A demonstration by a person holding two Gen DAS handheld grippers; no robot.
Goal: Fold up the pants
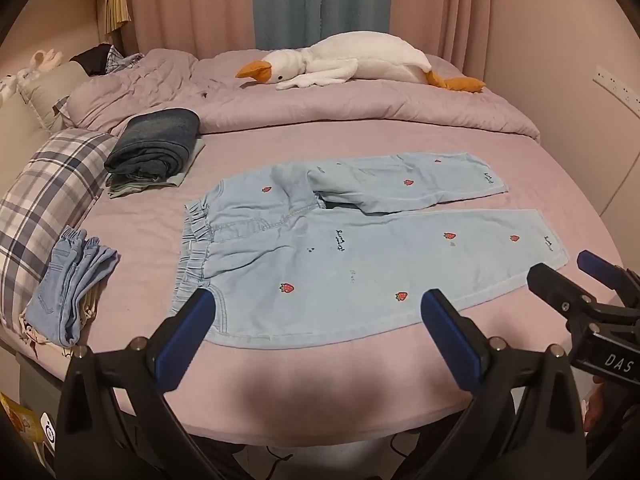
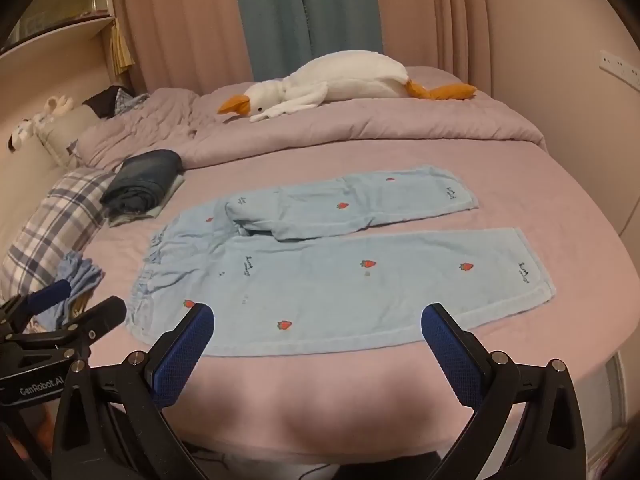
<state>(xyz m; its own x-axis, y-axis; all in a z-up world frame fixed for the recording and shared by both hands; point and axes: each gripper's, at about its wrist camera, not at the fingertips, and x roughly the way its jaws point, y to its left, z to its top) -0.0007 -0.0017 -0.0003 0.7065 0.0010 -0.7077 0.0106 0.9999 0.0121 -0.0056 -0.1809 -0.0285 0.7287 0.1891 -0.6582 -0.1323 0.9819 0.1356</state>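
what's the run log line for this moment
stage: start | pants: flat on bed, unfolded | left gripper: open, empty | right gripper: open, empty

free: near bed edge (image 1: pixel 320 392) | blocked left: folded jeans (image 1: pixel 72 280)

- The pants (image 1: pixel 320 264) are light blue, of soft denim-like cloth, dotted with small red strawberries and short dark embroidered words.
- They lie spread flat on the pink bed (image 1: pixel 360 140), unfolded, waistband to the left, both leg hems to the right.
- The elastic waistband (image 1: pixel 192 248) is gathered and ruffled.
- The near leg (image 2: pixel 400 276) lies straight and smooth out to its hem.
- The far leg (image 2: pixel 360 204) lies apart from it, a gap of sheet between; its upper part is creased and bunched at the crotch.
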